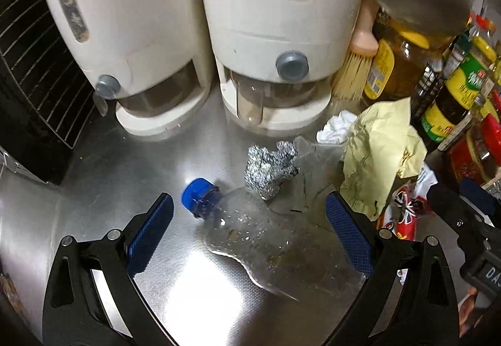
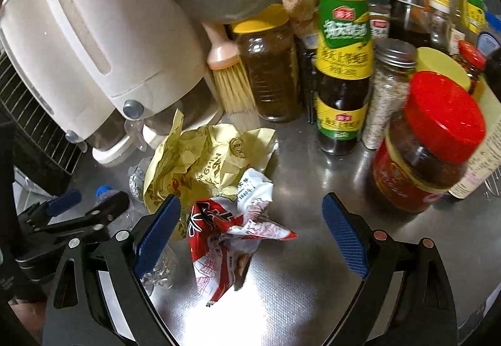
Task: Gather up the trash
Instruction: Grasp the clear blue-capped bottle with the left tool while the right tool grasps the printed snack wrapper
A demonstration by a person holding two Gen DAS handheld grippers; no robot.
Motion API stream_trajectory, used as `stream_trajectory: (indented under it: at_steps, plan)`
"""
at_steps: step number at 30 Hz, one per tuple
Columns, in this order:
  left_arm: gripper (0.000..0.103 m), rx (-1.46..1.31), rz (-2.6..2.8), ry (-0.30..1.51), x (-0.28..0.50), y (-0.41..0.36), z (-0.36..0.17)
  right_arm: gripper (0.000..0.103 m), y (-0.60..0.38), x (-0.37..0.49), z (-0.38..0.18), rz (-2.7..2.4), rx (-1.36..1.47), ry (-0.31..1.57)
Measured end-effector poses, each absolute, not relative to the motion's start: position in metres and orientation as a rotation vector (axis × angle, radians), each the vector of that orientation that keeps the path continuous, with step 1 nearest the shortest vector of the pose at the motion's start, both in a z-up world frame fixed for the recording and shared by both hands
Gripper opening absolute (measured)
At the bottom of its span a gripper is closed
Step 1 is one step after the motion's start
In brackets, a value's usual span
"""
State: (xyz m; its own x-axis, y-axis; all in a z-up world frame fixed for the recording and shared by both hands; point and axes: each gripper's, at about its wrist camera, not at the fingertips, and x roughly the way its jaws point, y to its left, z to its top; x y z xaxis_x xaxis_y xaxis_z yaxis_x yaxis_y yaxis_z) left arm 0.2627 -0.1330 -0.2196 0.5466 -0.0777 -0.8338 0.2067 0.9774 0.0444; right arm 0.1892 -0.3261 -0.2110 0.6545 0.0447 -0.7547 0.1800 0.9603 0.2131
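Trash lies uncollected on the steel counter (image 1: pixel 103 189): the crushed plastic bottle (image 1: pixel 247 230) sits between the left gripper (image 1: pixel 249 222)'s wide-open, empty fingers. The red-and-white snack wrapper (image 2: pixel 231 230) lies inside the right gripper (image 2: pixel 252 236)'s equally open pair. Foil ball (image 1: pixel 271 166), yellow paper wrapper (image 2: pixel 200 164) and what looks like a tissue (image 1: pixel 335 126) remain.

My views: bright overhead glare on steel counter (image 1: pixel 94 189) at six o'clock, fisheye-bent dark rims, jars (image 2: pixel 429 142) motion-blurred.

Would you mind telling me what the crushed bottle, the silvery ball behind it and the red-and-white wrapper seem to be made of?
Crushed bottle: clear thin plastic, dented and see-through, with a blue plastic cap.
Silvery ball: probably crumpled aluminium foil, given its bright faceted creases.
Red-and-white wrapper: glossy printed plastic film, apparently, holding sharp crinkles.
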Motion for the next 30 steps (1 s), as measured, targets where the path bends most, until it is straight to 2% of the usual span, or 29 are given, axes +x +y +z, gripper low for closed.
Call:
stream_trajectory:
  at_steps: [5, 13, 15, 18, 20, 22, 24, 30]
  plan:
    - [0.093, 0.176, -0.156, 1.029, 0.263, -0.135, -0.235, 0.086, -0.321, 0.197, -0.223, -0.070, 0.267, 0.897]
    - [0.091, 0.189, -0.148, 1.105, 0.257, -0.118, -0.263, 0.086, -0.319, 0.204, -0.235, -0.053, 0.272, 0.922]
    - [0.084, 0.188, -0.151, 1.117, 0.255, -0.113, -0.267, 0.086, -0.313, 0.207, -0.238, -0.043, 0.268, 0.933]
    - [0.082, 0.178, -0.160, 1.127, 0.253, -0.107, -0.270, 0.082, -0.302, 0.209, -0.244, -0.017, 0.267, 0.951]
    - [0.081, 0.174, -0.163, 1.125, 0.251, -0.101, -0.270, 0.070, -0.296, 0.211, -0.246, 0.006, 0.271, 0.959]
    - [0.076, 0.172, -0.170, 1.122, 0.248, -0.096, -0.269, 0.068, -0.290, 0.210, -0.246, 0.009, 0.260, 0.958]
    - [0.061, 0.174, -0.185, 1.120, 0.245, -0.091, -0.266, 0.066, -0.285, 0.209, -0.244, 0.014, 0.238, 0.960]
    - [0.060, 0.194, -0.212, 1.129, 0.230, -0.083, -0.262, 0.061, -0.284, 0.187, -0.241, 0.012, 0.236, 0.979]
